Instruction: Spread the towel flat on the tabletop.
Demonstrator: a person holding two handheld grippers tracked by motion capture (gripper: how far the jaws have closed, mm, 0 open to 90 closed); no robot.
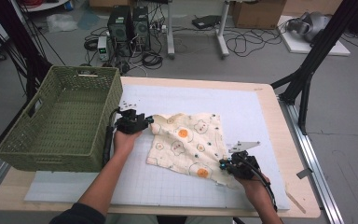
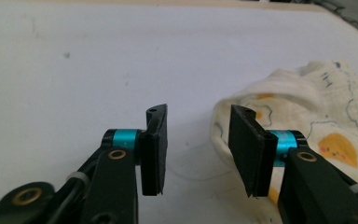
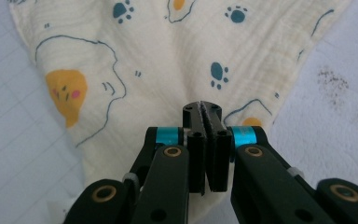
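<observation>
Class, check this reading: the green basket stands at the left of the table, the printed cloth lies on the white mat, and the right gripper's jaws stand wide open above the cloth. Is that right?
Not quite. The right gripper has its jaws shut, seemingly pinching the cloth, as the right gripper view shows. The green basket and white mat are as stated.

The cream muslin cloth with printed orange bears, blue outlines and dark paw marks (image 1: 189, 144) lies crumpled and partly spread flat. Its near corner (image 3: 200, 93) is pinched between the closed fingers of the right gripper (image 3: 207, 108), and the fabric fans out beyond their tips. Its far folded edge (image 2: 242, 100) bulges just behind one finger (image 2: 247, 149) of the left gripper (image 2: 198, 114), not between the fingers.
</observation>
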